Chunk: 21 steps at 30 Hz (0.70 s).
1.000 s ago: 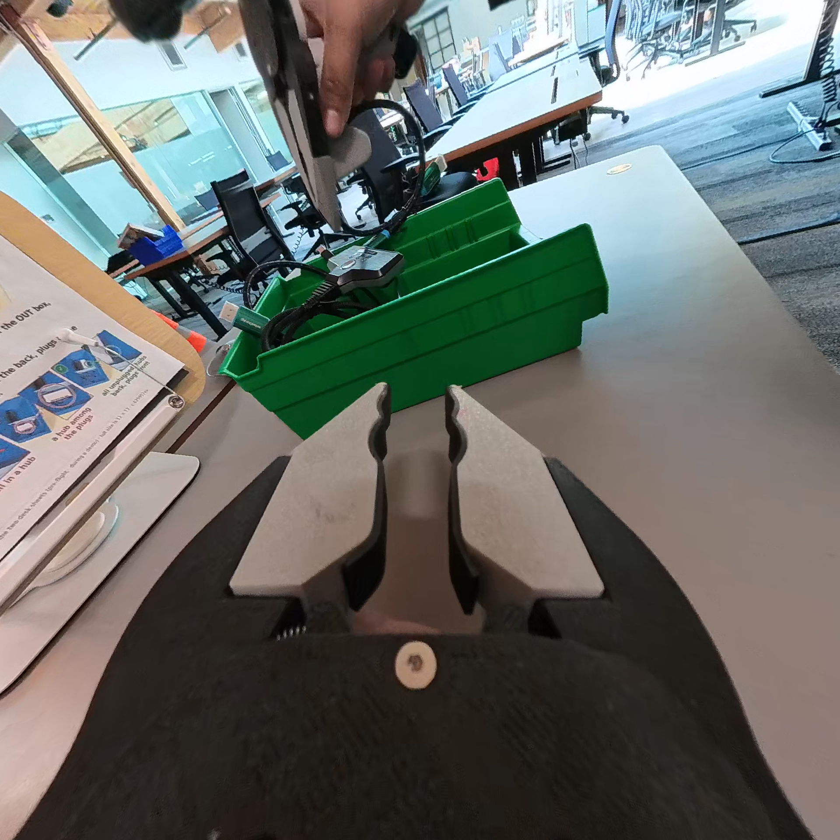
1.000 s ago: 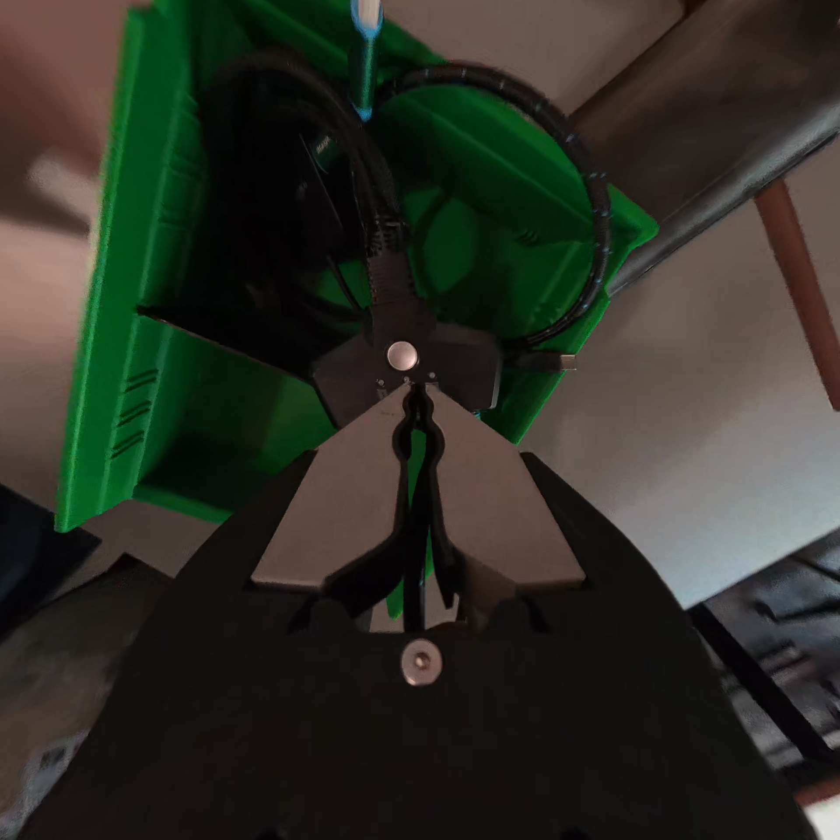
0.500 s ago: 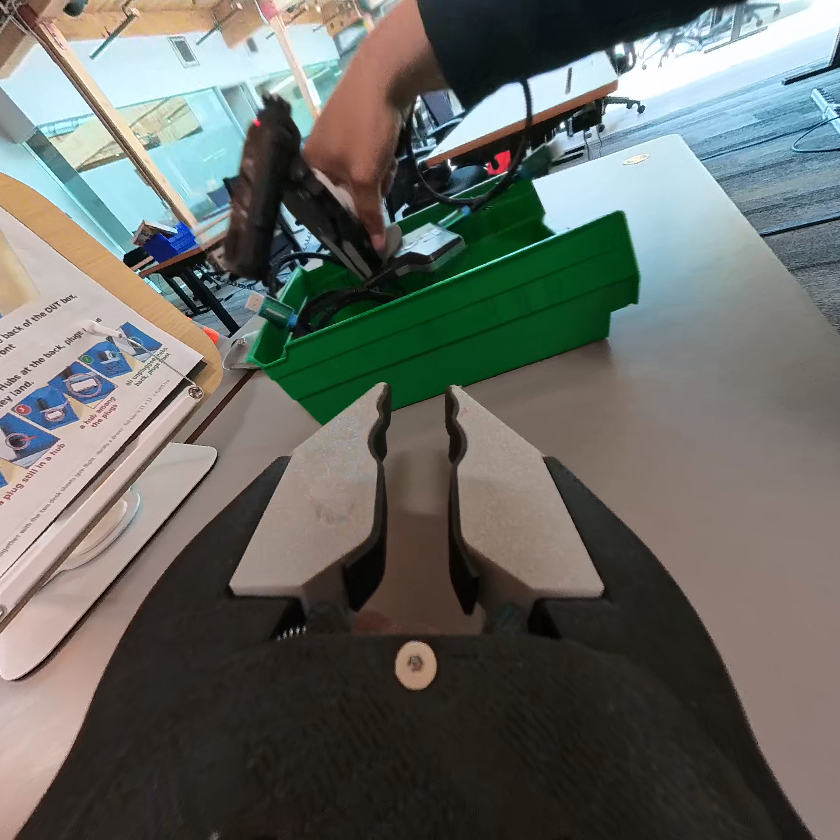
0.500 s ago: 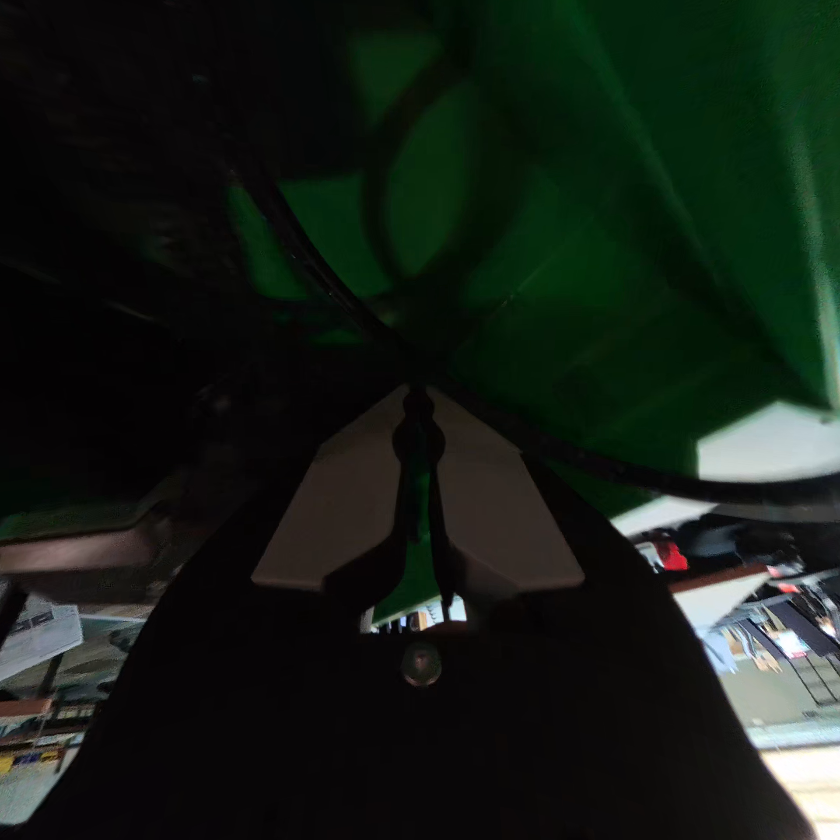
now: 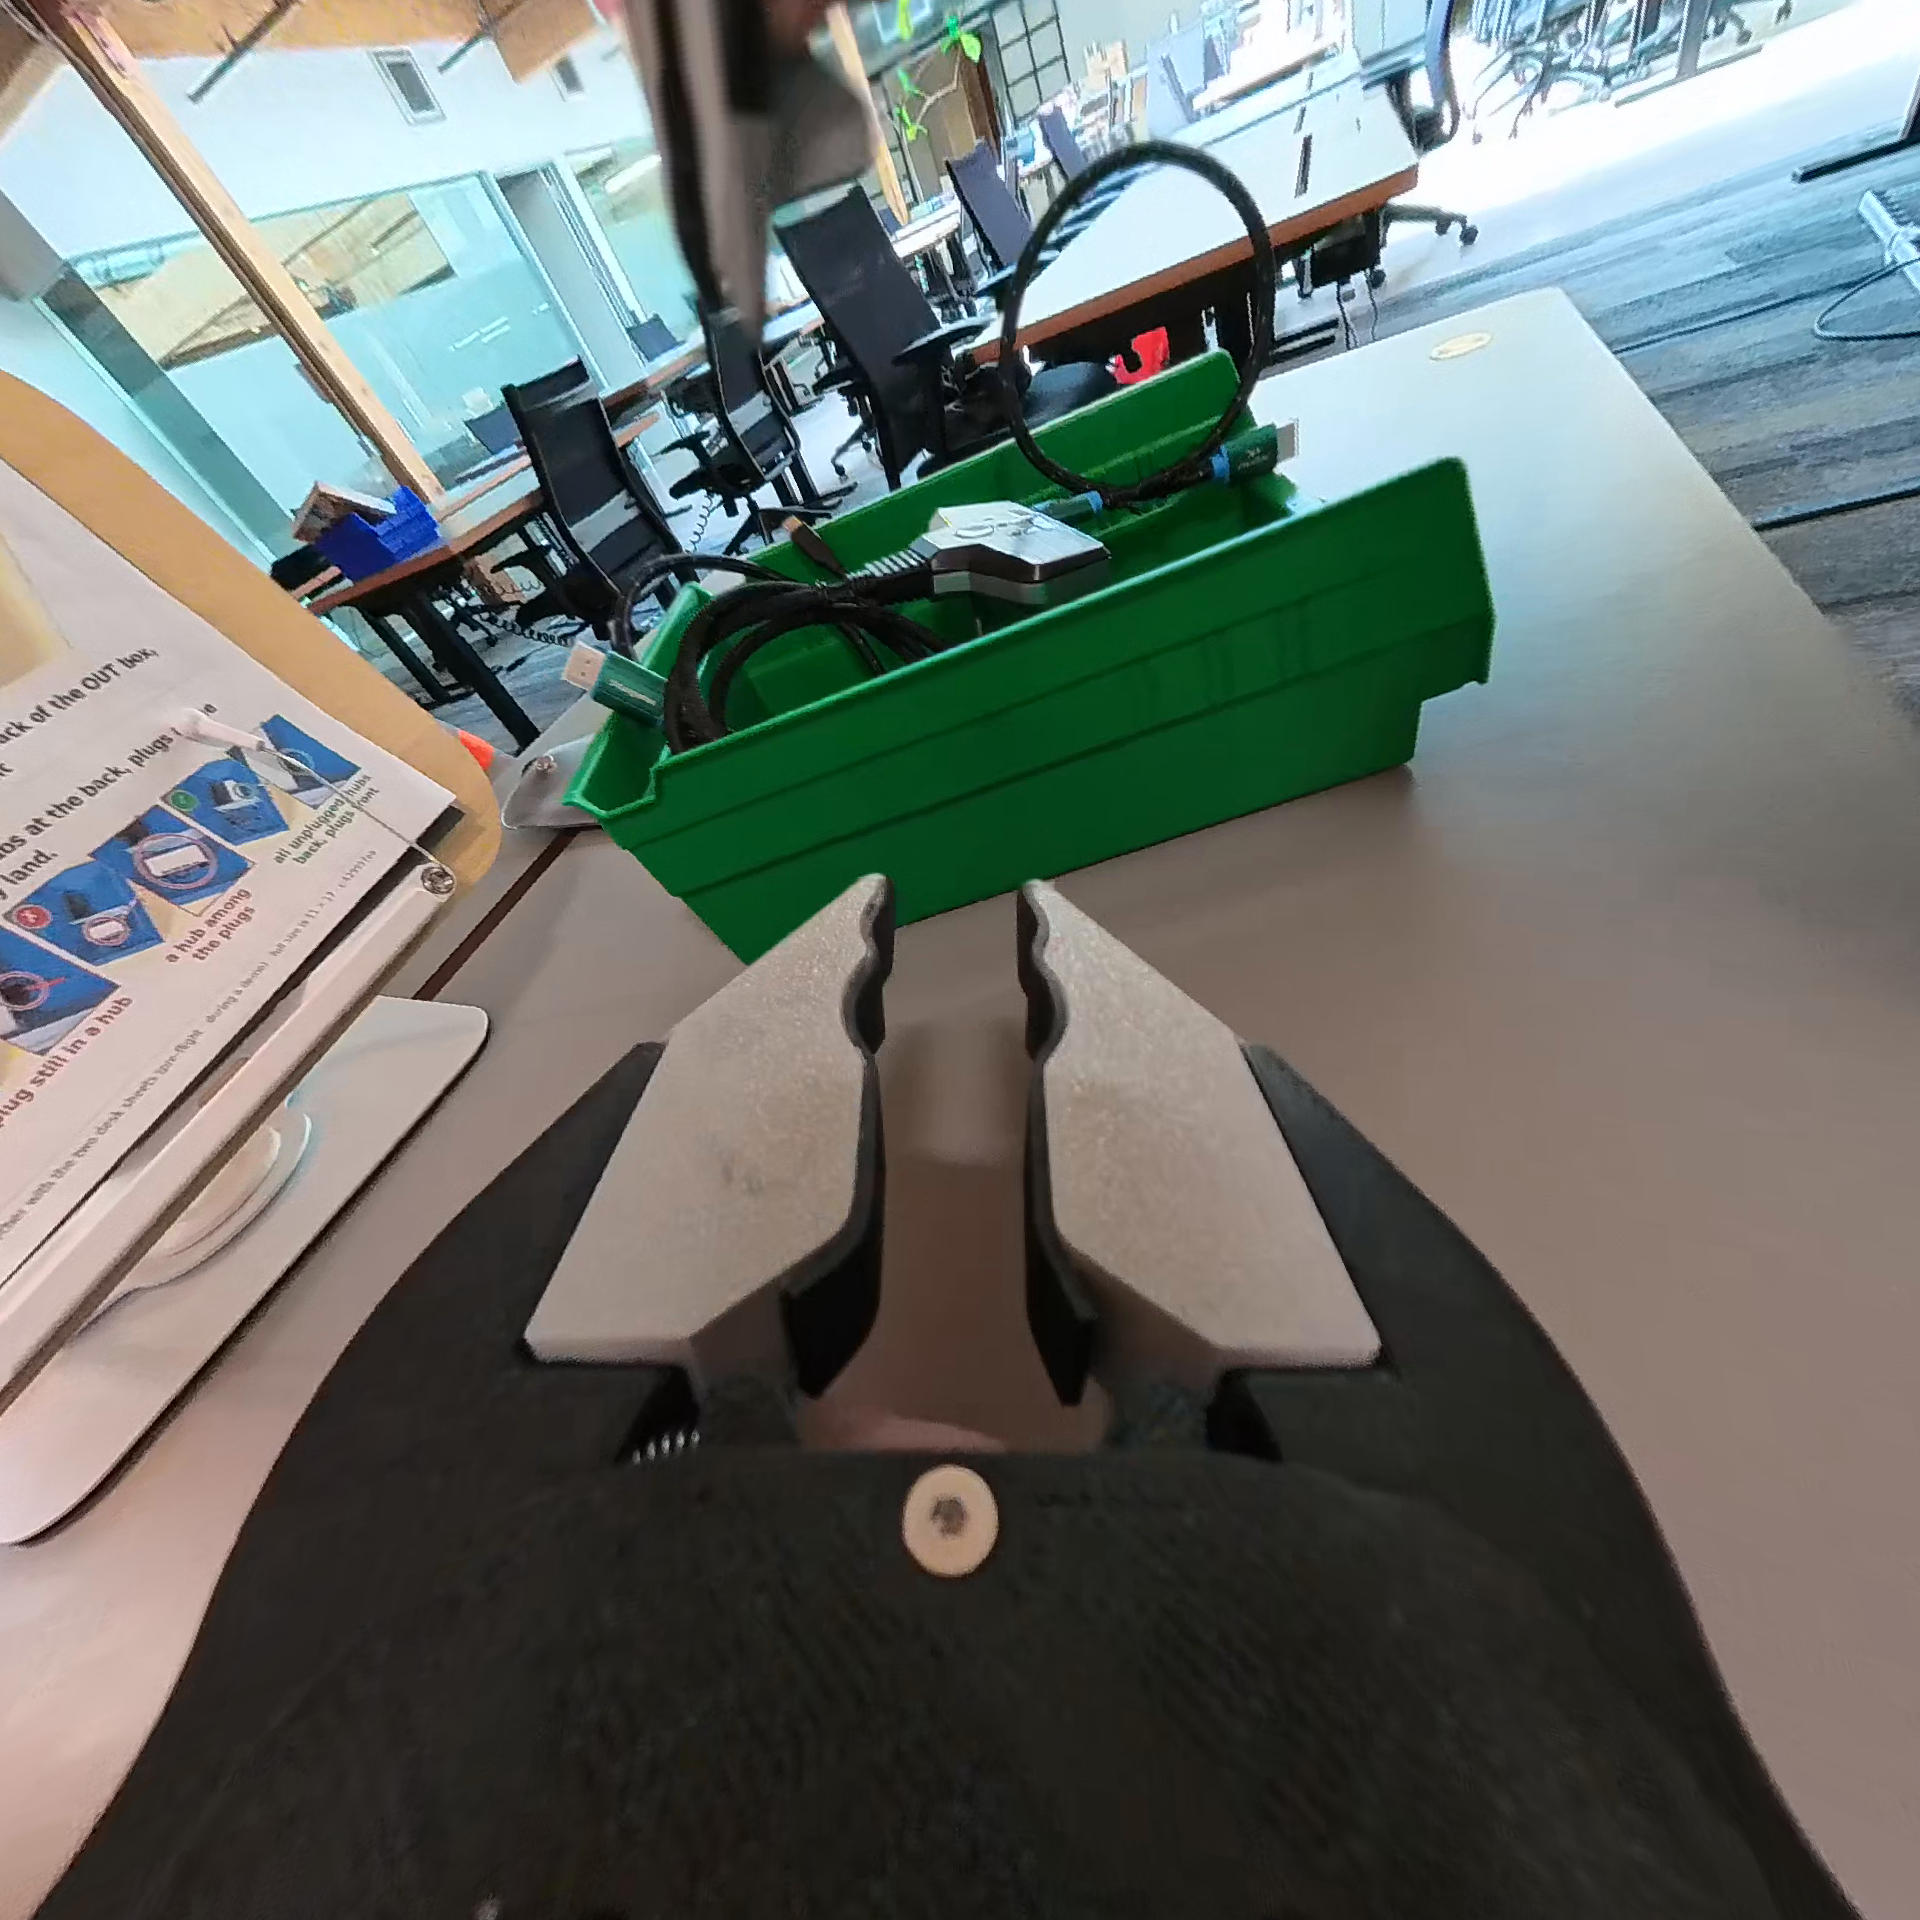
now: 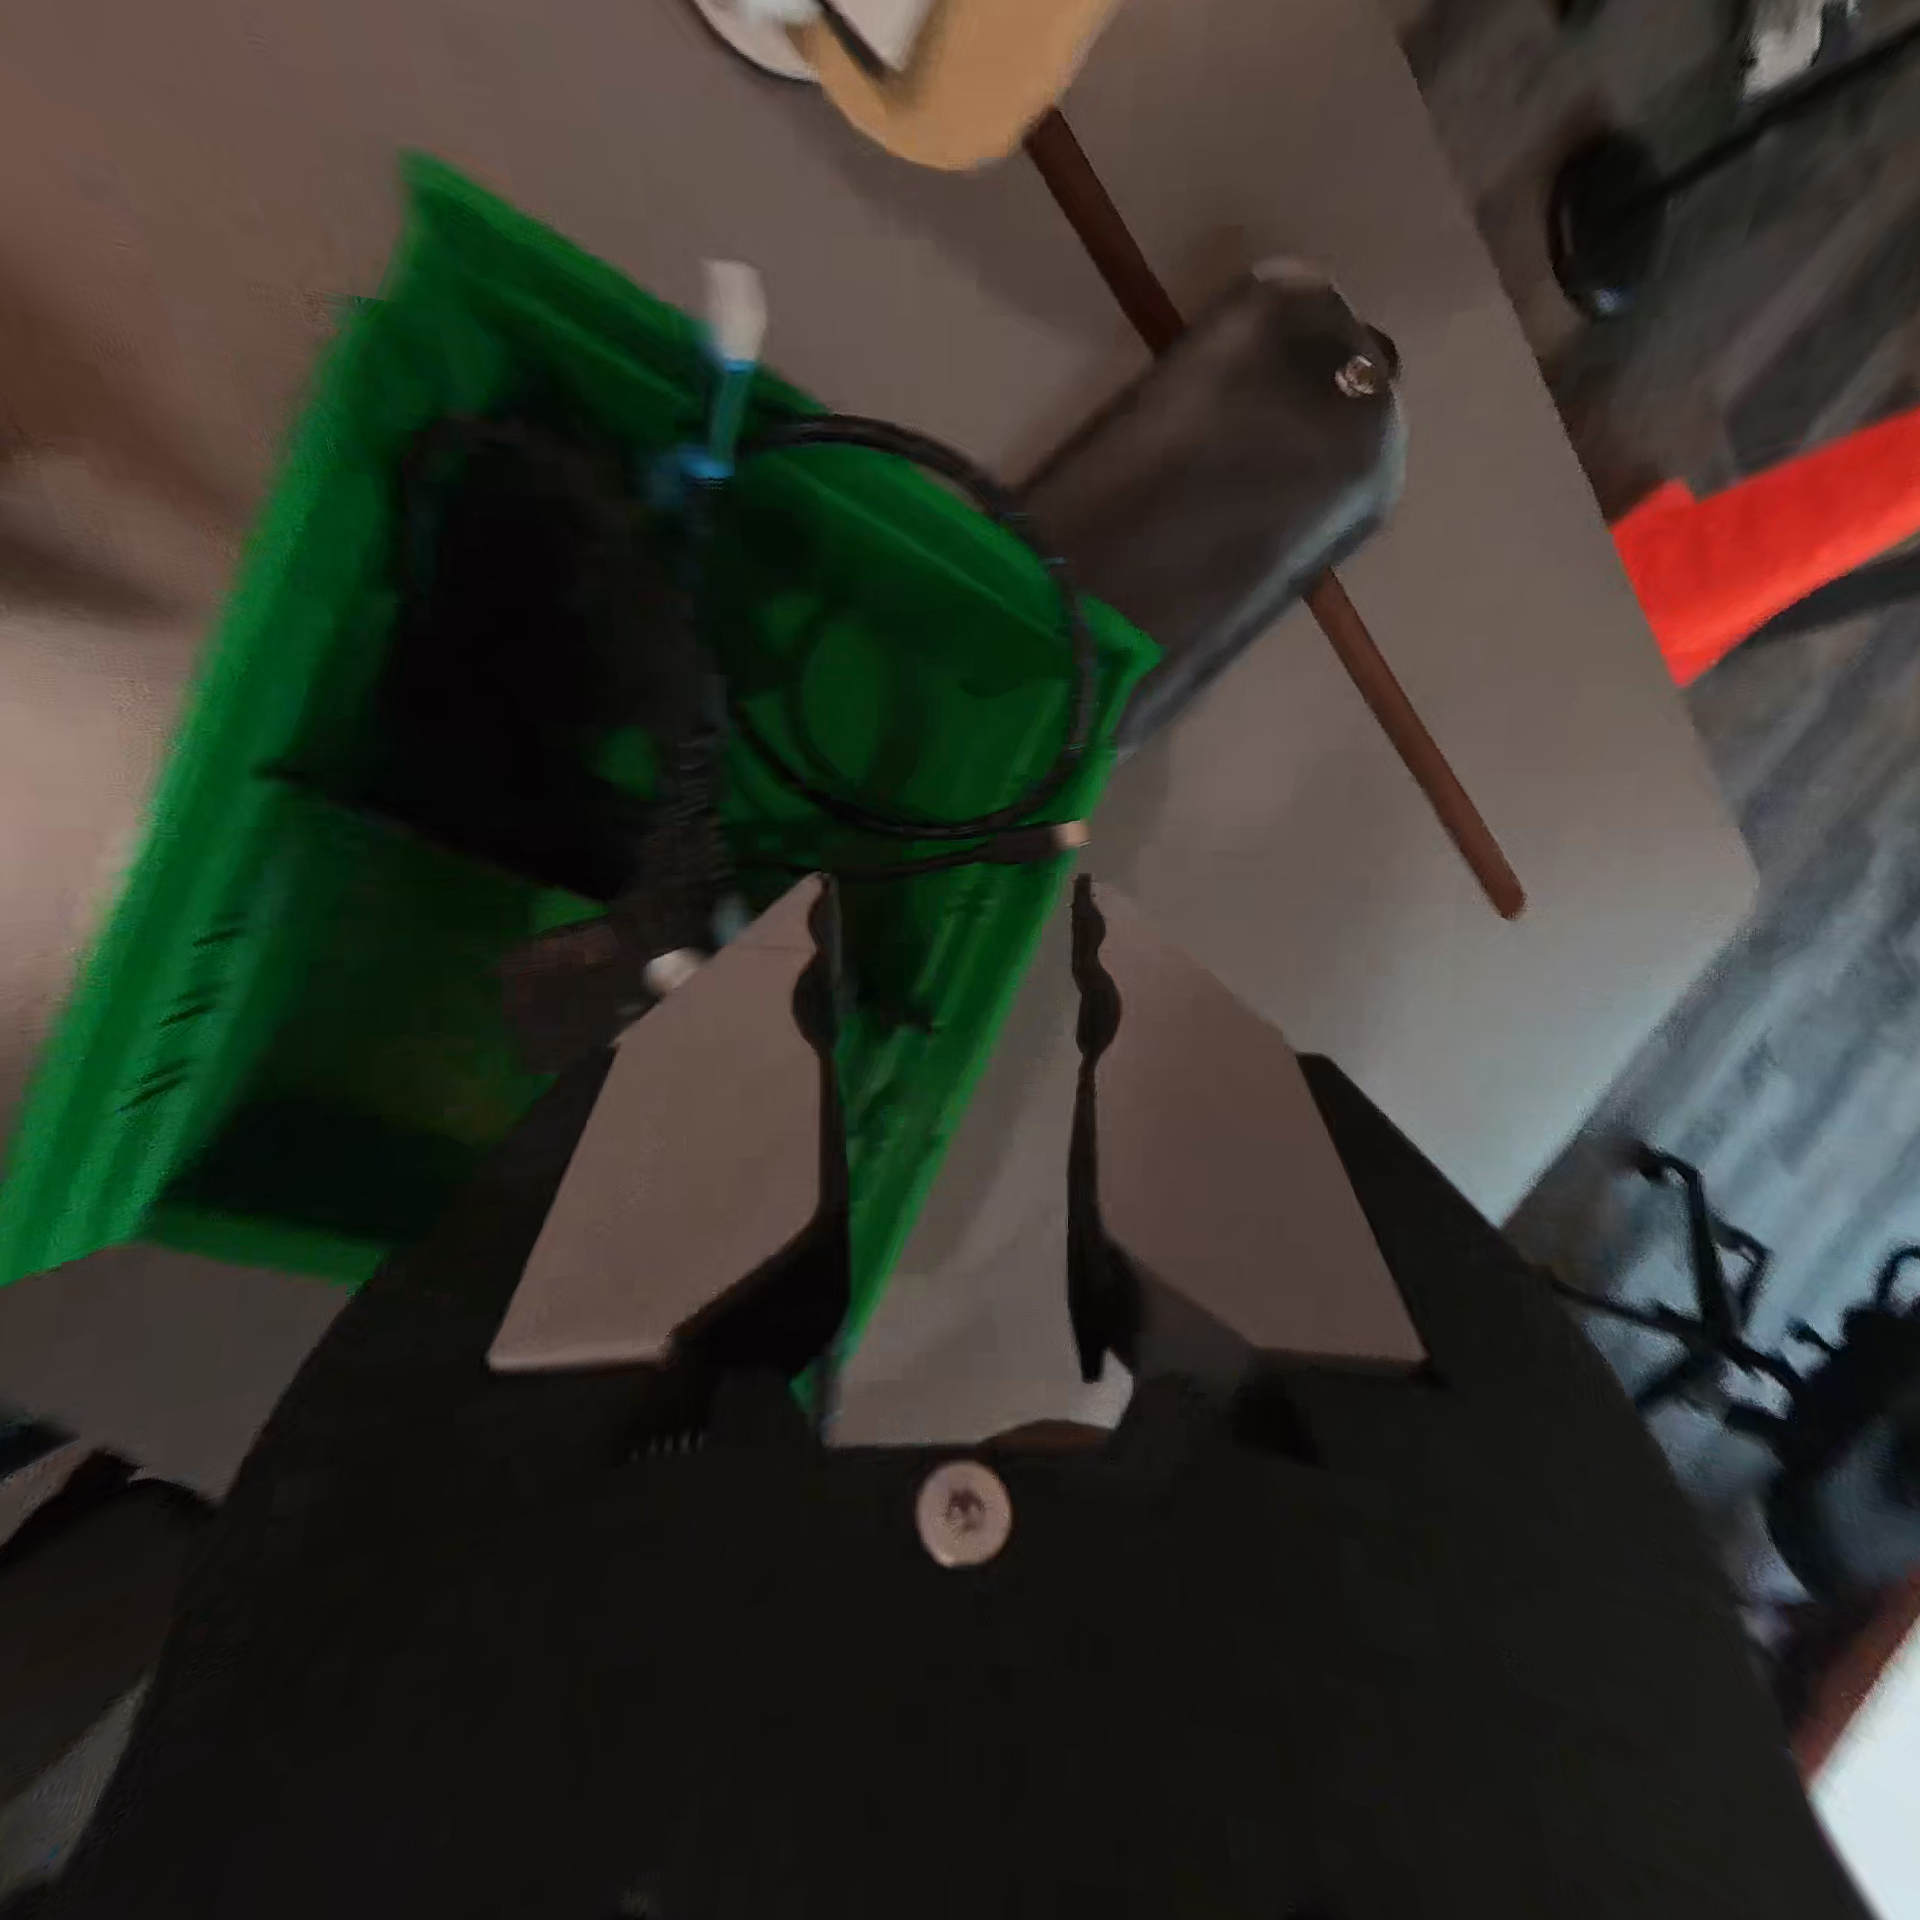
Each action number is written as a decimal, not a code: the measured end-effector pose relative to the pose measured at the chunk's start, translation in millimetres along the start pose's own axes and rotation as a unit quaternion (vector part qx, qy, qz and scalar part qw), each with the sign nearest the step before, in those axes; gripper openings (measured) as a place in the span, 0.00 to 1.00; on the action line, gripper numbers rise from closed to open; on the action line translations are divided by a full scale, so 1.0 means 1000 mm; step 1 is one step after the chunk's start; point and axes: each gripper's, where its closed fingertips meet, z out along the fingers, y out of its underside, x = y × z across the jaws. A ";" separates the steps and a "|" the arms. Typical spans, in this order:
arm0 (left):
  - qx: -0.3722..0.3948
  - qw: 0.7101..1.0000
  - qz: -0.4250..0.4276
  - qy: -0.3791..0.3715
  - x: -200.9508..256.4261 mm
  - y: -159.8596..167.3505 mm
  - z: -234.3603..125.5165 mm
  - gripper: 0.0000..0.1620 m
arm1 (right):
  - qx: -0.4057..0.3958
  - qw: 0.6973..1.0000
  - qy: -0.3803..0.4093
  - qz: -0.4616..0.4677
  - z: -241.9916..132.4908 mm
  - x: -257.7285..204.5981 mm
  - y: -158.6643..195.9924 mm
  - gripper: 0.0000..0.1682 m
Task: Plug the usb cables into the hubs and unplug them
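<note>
The smooth grey tabletop (image 5: 1558,1039) stretches ahead of the left gripper (image 5: 951,914), which lies low and level with its matte grey fingers slightly parted around nothing. Just beyond its tips, a long green plastic bin (image 5: 1091,748) runs crosswise, rising toward the right. Inside lie tangled black braided cables (image 5: 790,623) and a flat silver-grey hub (image 5: 1013,540), cable end pointing left. The right gripper (image 6: 951,894) hovers above the bin (image 6: 312,935), tilted downward, wide open and empty.
</note>
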 end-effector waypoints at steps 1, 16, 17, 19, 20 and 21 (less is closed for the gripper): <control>0.004 1.000 -0.001 -0.001 -0.001 -0.002 -0.001 0.13 | 0.030 0.999 -0.012 0.001 -0.014 -0.020 0.007 0.21; 0.014 1.000 -0.009 0.005 0.009 -0.008 0.005 0.12 | 0.057 0.881 0.400 -0.248 0.038 -0.073 0.095 0.20; 0.016 1.000 -0.012 0.002 0.007 -0.008 0.003 0.12 | 0.054 0.864 0.418 -0.275 0.039 -0.069 0.091 0.22; 0.020 1.000 -0.019 -0.002 0.003 -0.009 0.001 0.12 | 0.069 0.851 0.427 -0.298 0.041 -0.064 0.081 0.23; 0.021 1.000 -0.020 -0.002 0.002 -0.008 0.001 0.12 | 0.075 0.844 0.434 -0.305 0.040 -0.061 0.076 0.26; 0.019 1.000 -0.020 -0.004 0.001 -0.008 0.000 0.12 | 0.076 0.842 0.434 -0.311 0.040 -0.059 0.074 0.22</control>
